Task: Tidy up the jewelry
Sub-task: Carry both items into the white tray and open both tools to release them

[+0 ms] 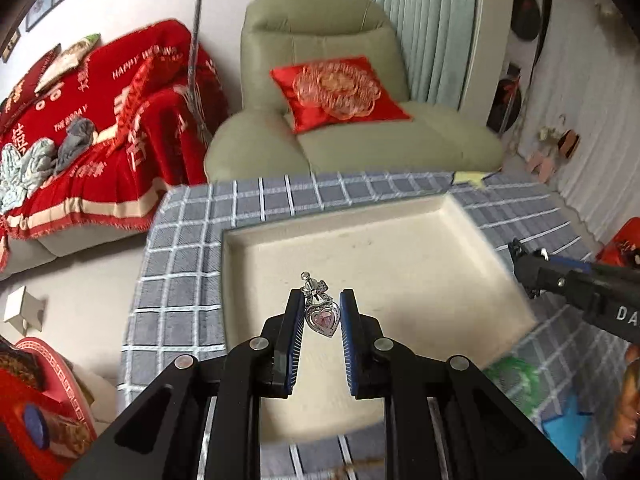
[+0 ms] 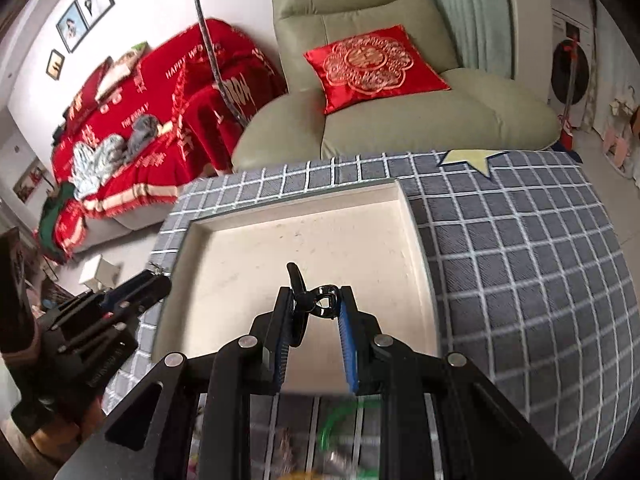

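Note:
My left gripper [image 1: 320, 300] is shut on a silver heart pendant with a pink stone [image 1: 322, 318], held above the near part of a cream tray [image 1: 460, 216]. My right gripper [image 2: 314, 298] is shut on a black hair claw clip [image 2: 310, 300], held above the same cream tray [image 2: 412, 216]. The right gripper [image 1: 528, 268] shows at the right of the left wrist view, by the tray's right rim. The left gripper [image 2: 150, 280] shows at the left of the right wrist view, by the tray's left rim.
The tray lies on a grey checked cloth [image 1: 180, 240] with a yellow star patch [image 2: 468, 160]. A green bangle [image 1: 512, 376] lies on the cloth near the tray's front right corner. A green armchair [image 1: 340, 144] and a red-covered sofa [image 1: 100, 140] stand beyond.

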`<state>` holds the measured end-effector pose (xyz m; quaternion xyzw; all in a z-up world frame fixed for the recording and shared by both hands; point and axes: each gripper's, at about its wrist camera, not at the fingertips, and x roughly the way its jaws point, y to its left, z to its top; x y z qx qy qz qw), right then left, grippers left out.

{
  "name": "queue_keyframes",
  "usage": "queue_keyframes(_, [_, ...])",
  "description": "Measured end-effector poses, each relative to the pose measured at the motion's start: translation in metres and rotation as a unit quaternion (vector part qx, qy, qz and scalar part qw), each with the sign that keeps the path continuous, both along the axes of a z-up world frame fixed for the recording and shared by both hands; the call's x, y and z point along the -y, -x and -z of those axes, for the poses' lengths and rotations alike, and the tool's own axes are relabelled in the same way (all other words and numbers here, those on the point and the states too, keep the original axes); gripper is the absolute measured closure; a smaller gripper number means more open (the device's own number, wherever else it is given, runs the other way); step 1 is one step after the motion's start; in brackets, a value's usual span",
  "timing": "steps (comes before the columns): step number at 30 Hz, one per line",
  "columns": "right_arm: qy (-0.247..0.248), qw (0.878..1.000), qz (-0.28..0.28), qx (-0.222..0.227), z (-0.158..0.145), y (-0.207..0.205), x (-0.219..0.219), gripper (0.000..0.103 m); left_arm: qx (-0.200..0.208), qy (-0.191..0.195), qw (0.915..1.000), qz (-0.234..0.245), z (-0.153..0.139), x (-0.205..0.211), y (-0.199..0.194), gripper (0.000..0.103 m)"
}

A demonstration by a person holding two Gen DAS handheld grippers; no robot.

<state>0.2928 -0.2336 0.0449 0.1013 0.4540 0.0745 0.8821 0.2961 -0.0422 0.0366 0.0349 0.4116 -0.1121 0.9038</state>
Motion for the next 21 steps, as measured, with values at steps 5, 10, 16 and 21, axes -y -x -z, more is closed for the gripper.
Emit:
queue_keyframes(5, [0.009,0.999,0.008,-0.033,0.039,-0.029,-0.004,0.079,-0.026,-0.023,0.9994,-0.006,0.041,0.008,-0.022,0.069])
queue_keyframes(10, [0.032,0.998,0.007,-0.054,0.070,-0.037,-0.007,0.079,-0.040,-0.044,0.9982,-0.006,0.063,0.015,-0.030,0.069])
queue_keyframes(16, [0.054,0.997,0.005,-0.053,0.078,-0.036,-0.010,0.075,-0.031,-0.071,0.9970,-0.001,0.072,0.024,-0.026,0.069])
queue_keyframes(21, [0.053,0.997,0.006,-0.055,0.077,-0.032,-0.011,0.034,-0.030,-0.076,0.9966,-0.003,0.071,0.026,-0.025,0.068])
